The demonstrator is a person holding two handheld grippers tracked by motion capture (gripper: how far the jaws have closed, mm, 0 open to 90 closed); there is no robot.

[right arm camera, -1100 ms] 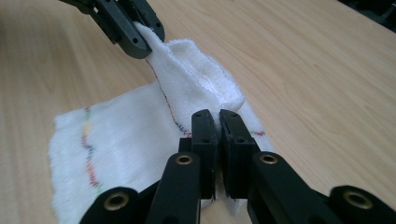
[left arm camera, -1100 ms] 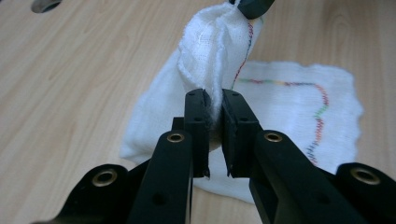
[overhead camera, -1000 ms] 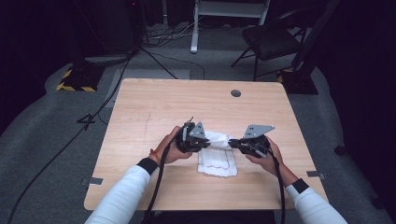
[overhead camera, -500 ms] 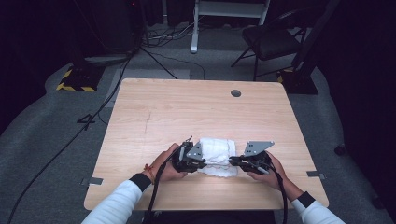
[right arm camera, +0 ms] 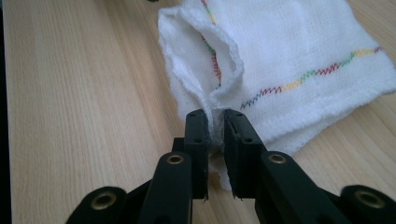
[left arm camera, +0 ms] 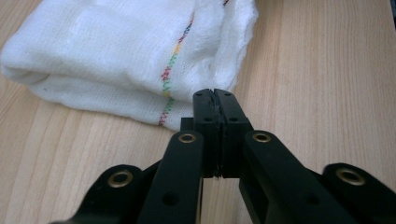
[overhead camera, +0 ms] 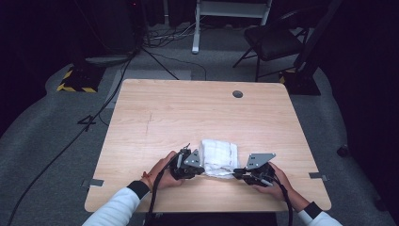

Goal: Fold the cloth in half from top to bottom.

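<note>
Towel folded, multicolour stitching | left gripper, right gripper pinching edges

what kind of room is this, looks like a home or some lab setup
Most likely a lab or studio recording space, not a home: a lone light wooden table on grey carpet, dark surroundings, loose black cables across the floor, and a yellow-and-black hazard-striped base beside it.

Folded white cloth near the front edge of the table.
It is soft woven fabric with a thin multicolour stitched line, folded in several layers, lying flat, slightly right of the middle.
</note>
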